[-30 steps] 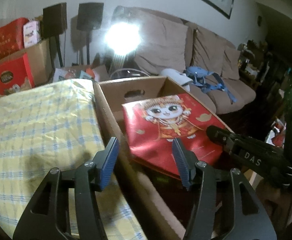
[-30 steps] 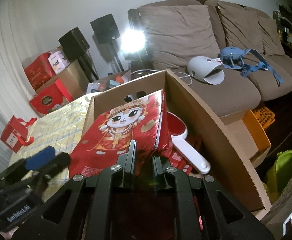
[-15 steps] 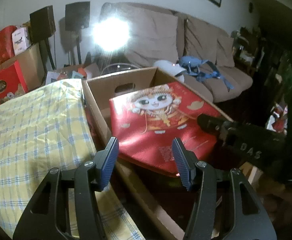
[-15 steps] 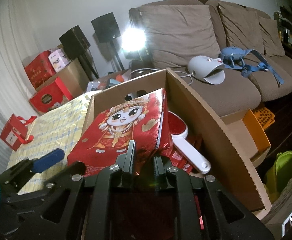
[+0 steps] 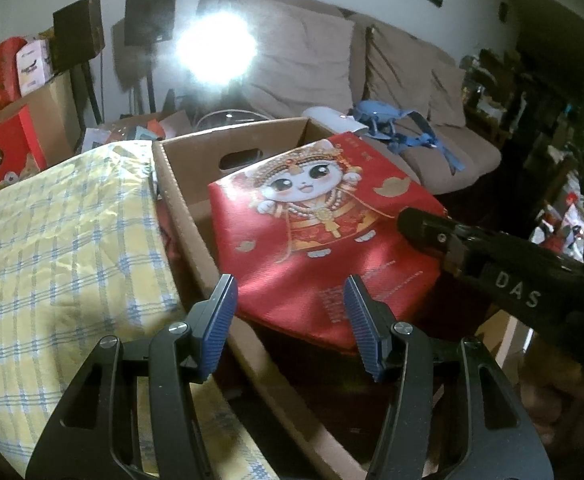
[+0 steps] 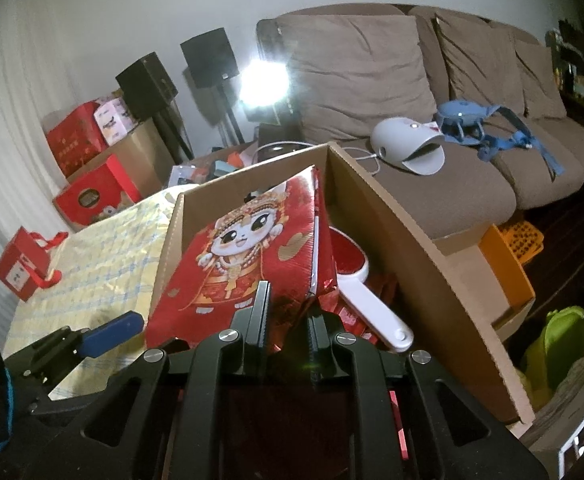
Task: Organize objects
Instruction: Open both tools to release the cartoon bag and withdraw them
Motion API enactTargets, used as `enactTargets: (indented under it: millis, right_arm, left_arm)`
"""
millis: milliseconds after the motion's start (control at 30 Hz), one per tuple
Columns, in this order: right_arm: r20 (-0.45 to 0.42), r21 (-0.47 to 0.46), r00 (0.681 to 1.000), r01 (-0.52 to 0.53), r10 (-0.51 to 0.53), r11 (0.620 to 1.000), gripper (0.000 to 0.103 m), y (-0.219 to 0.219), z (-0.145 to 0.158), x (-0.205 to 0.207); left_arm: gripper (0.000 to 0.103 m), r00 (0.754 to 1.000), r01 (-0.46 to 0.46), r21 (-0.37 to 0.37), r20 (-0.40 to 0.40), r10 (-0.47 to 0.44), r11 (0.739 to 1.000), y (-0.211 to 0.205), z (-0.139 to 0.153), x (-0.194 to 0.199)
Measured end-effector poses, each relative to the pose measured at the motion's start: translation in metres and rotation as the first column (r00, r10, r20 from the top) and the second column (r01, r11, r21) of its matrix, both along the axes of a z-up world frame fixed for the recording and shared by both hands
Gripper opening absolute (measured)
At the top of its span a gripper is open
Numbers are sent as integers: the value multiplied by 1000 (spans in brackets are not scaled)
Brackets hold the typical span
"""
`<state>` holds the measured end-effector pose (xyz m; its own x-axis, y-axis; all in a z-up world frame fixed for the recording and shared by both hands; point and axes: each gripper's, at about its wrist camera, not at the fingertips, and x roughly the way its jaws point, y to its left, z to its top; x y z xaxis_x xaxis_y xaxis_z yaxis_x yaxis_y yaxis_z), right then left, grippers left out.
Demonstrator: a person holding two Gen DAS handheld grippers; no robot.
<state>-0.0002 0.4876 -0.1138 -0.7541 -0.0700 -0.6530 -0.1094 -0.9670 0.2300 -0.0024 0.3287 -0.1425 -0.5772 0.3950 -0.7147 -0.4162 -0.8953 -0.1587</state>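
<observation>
A red gift bag (image 5: 324,236) printed with a cartoon cat lies tilted across the open cardboard box (image 5: 180,200). My right gripper (image 6: 288,312) is shut on the near edge of the red gift bag (image 6: 248,256) and holds it above the box (image 6: 412,248). In the left wrist view that gripper shows as a dark arm (image 5: 492,268) at the bag's right corner. My left gripper (image 5: 290,312) stands open over the box's near wall, its blue pads just short of the bag, touching nothing. A red and white scoop (image 6: 356,284) lies in the box under the bag.
A table under a yellow checked cloth (image 5: 52,240) adjoins the box on the left; a small red gift box (image 6: 24,268) stands on it. A brown sofa (image 6: 432,100) holding a white device and blue straps lies behind. Red boxes, speakers and a glaring lamp (image 5: 216,52) fill the back.
My left gripper has moved closer to the box and lower, so the bag looks larger between its pads. The right gripper and the bag have stayed put.
</observation>
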Motion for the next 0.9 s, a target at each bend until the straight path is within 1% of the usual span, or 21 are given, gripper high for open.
enactTargets:
  millis: [100, 233, 300, 367, 533, 567, 667, 733, 800, 900]
  right_arm:
    - [-5, 19, 1000, -5, 5, 1000, 15, -2, 1, 0]
    - [-4, 21, 1000, -6, 6, 1000, 15, -3, 1, -1]
    - [-7, 22, 1000, -6, 6, 1000, 15, -3, 1, -1]
    - [-12, 23, 1000, -8, 8, 1000, 15, -1, 1, -1]
    - [-24, 23, 1000, 0, 1, 1000, 19, -2, 1, 0]
    - [-26, 23, 1000, 2, -1, 1000, 19, -1, 2, 1]
    - [-52, -9, 999, -5, 4, 1000, 18, 2, 5, 4]
    - [-61, -3, 998, -15, 15, 1000, 17, 0, 7, 5]
    - [-47, 11, 999, -23, 24, 1000, 16, -3, 6, 4]
    - [4, 17, 1000, -25, 25, 1000, 16, -5, -2, -1]
  left_arm:
    - [52, 1000, 10, 0, 9, -10, 1000, 4, 0, 1]
    - [52, 999, 22, 1, 25, -22, 1000, 5, -3, 0]
    - [52, 1000, 10, -1, 25, -10, 1000, 4, -3, -1]
    - [52, 999, 3, 15, 38, -3, 1000, 2, -3, -3]
    - [52, 999, 7, 27, 46, -8, 1000, 6, -4, -3]
    - [52, 999, 10, 29, 50, -12, 1000, 7, -5, -3]
    - [52, 994, 41, 63, 96, -47, 997, 14, -10, -6]
    - [52, 994, 38, 63, 96, -44, 997, 15, -12, -7]
    - [52, 995, 28, 57, 90, -33, 998, 12, -13, -6]
    - [52, 995, 6, 56, 99, -12, 998, 3, -11, -9]
